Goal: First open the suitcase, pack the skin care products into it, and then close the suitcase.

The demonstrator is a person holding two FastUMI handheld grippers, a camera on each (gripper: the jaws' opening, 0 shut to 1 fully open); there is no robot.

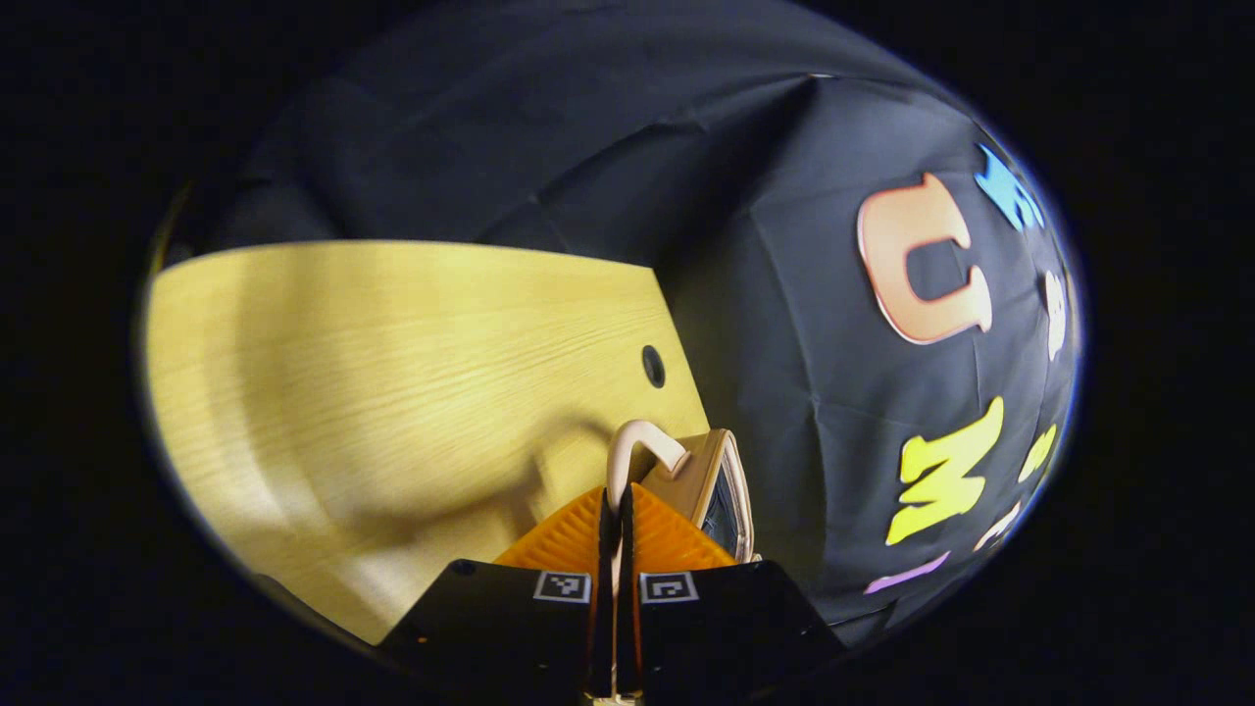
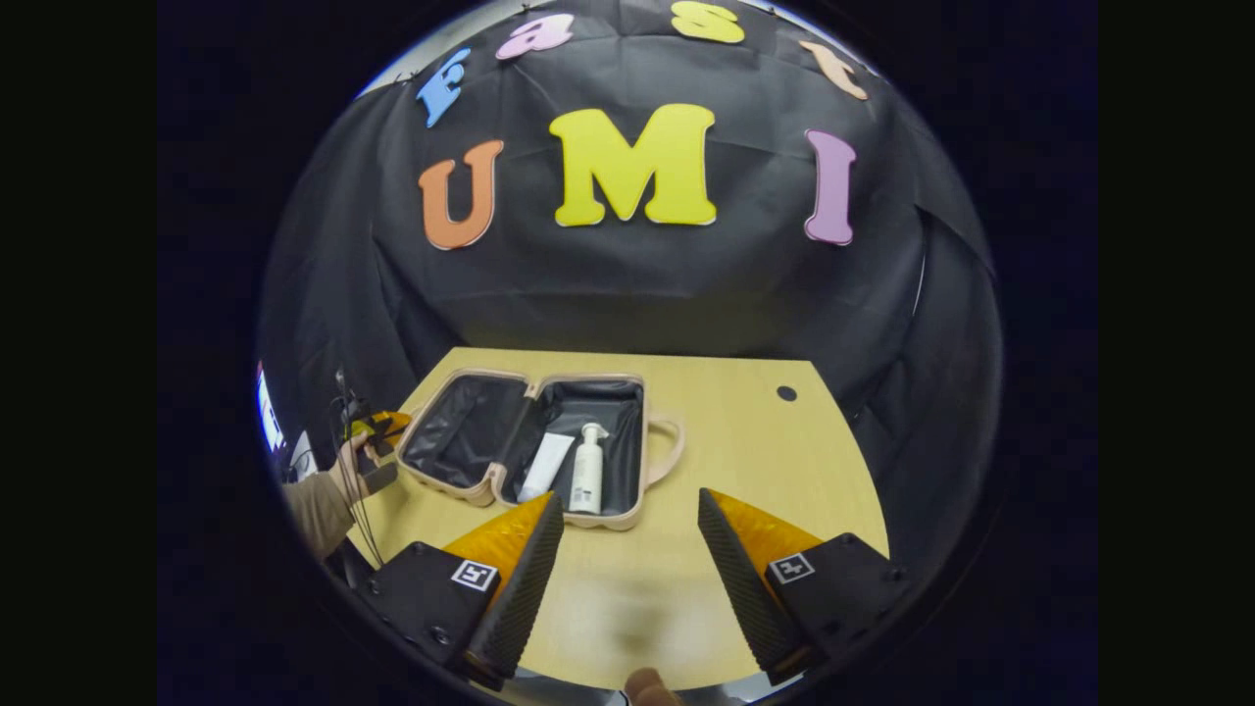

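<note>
Closing looks like the step in hand: the suitcase [image 2: 534, 446] lies spread open on the table [image 2: 745, 431] ahead of the right gripper [image 2: 627, 539], a tube [image 2: 545, 467] and a pump bottle [image 2: 587, 469] resting in its right half. The left gripper [image 1: 616, 510] is clenched on a pale loop [image 1: 642, 446], probably the handle of the suitcase's left half, whose rim [image 1: 726, 480] rises just ahead of the fingertips. In the right gripper view that gripper sits at the case's far left edge, held by a hand [image 2: 348, 471]. The right gripper's jaws stand wide apart, grasping nothing, hovering short of the case's near edge. Next, the left half wants swinging over onto the right. Bare tabletop stretches right of the case, offering ample room; the table's edge lies close beside the left gripper.
</note>
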